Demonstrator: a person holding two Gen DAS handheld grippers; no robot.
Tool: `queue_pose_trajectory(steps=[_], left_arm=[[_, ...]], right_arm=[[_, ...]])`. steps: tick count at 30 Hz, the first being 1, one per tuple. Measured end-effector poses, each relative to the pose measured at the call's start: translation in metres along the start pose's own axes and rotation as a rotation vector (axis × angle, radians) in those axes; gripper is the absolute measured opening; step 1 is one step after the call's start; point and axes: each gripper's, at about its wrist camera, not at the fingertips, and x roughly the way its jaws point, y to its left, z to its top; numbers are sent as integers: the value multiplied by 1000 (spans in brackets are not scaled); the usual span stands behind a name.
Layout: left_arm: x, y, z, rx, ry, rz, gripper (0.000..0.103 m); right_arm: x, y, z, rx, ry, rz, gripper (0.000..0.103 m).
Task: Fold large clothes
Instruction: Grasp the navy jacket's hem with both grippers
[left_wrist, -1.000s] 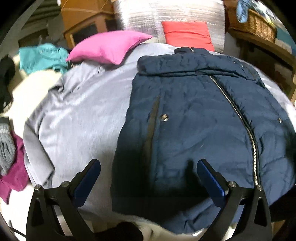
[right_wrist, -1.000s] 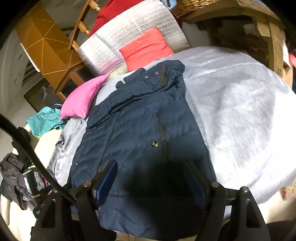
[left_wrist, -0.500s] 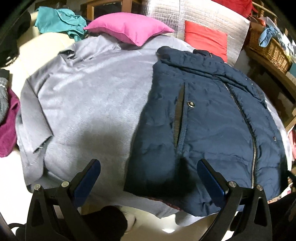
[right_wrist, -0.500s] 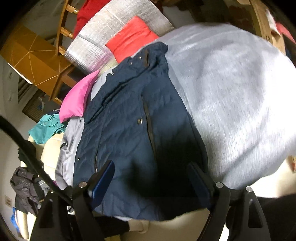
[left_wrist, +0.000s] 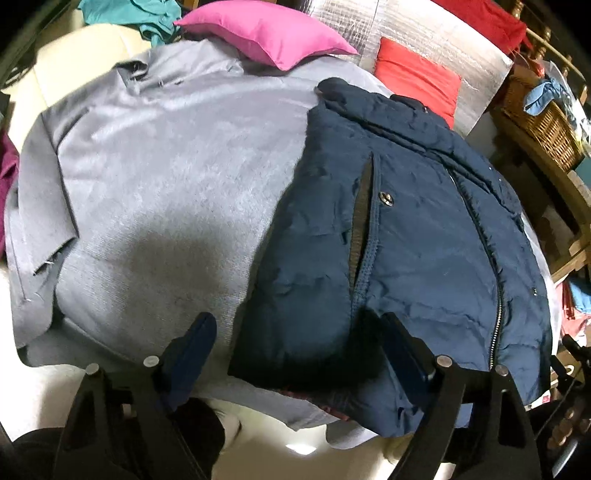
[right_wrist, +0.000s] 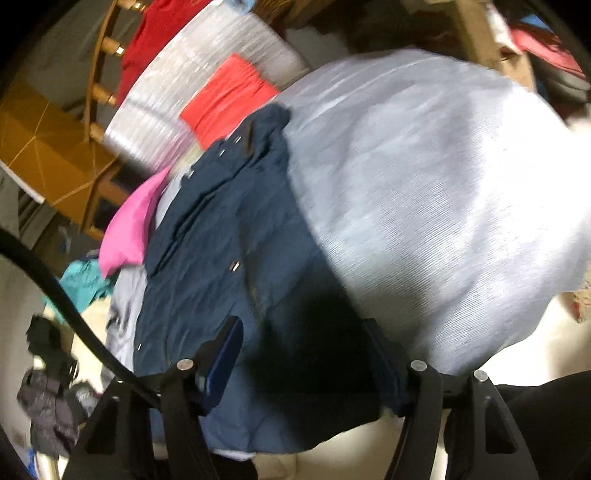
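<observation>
Step in hand, as judged: the approach to the lower hem of the navy jacket (left_wrist: 424, 236), ahead of a first fold; no fold is yet made. The jacket lies flat, zipped, collar away from the holder, on a grey cloth (left_wrist: 159, 177) spread over a rounded surface; its hem reaches the near edge of that cloth.

Left gripper (left_wrist: 299, 350): jaws wide but closing; the jacket's left hem corner lies between them, pads not pressing on it. Right gripper (right_wrist: 306, 354): jaws at middling width and closing; the right hem corner sits in shadow between them, no grip visible; this view is blurred.

Next move, as judged: each gripper must come down on its own corner and pinch the padded layers together, then carry the hem toward the collar; the grey cloth beneath must be kept out of the pinch.

Edges and room: the hem lies close to the drop at the near edge; open cloth to the left of the jacket and to the right gives room; a pink cushion (left_wrist: 269, 33) and a red cushion (left_wrist: 417, 74) lie just beyond the collar; a wicker basket (left_wrist: 535, 122) stands off to the right.
</observation>
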Motion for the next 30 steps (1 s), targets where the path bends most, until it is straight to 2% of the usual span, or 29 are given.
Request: queue_pose_trajectory(steps=[2, 6, 8, 10, 11, 13, 15, 18, 23, 25, 27, 29, 30], left_arm=[[1, 1, 0, -14, 11, -24, 90], [5, 2, 1, -41, 42, -58, 90], [8, 4, 1, -56, 66, -86, 90], [8, 6, -1, -60, 72, -92, 89], [8, 6, -1, -62, 70, -98, 89], [6, 7, -2, -64, 67, -118, 89], [6, 7, -3, -62, 66, -119, 88], [7, 6, -2, -59, 75, -111, 88], [17, 3, 0, -56, 103, -109, 89], [17, 4, 0, -69, 101, -139, 89], [17, 5, 0, -82, 99, -180, 89], [15, 6, 0, -92, 90, -204, 83], [13, 7, 0, -96, 82, -209, 69]], right_arm=[[-1, -11, 4, 64, -10, 16, 70], [17, -30, 2, 183, 96, 84, 71], [27, -23, -2, 143, 159, 80, 71], [28, -12, -4, 75, 175, 65, 68], [30, -7, -7, 61, 199, 117, 57], [33, 3, -11, 23, 234, 168, 56], [36, 10, -13, -34, 231, 116, 56], [46, 2, -13, 19, 267, 101, 57], [46, 4, -13, 38, 262, 130, 74], [47, 9, -14, 37, 262, 144, 81], [48, 10, -13, 35, 258, 154, 81], [50, 12, -14, 30, 247, 157, 78], [50, 11, -15, 37, 239, 159, 73]])
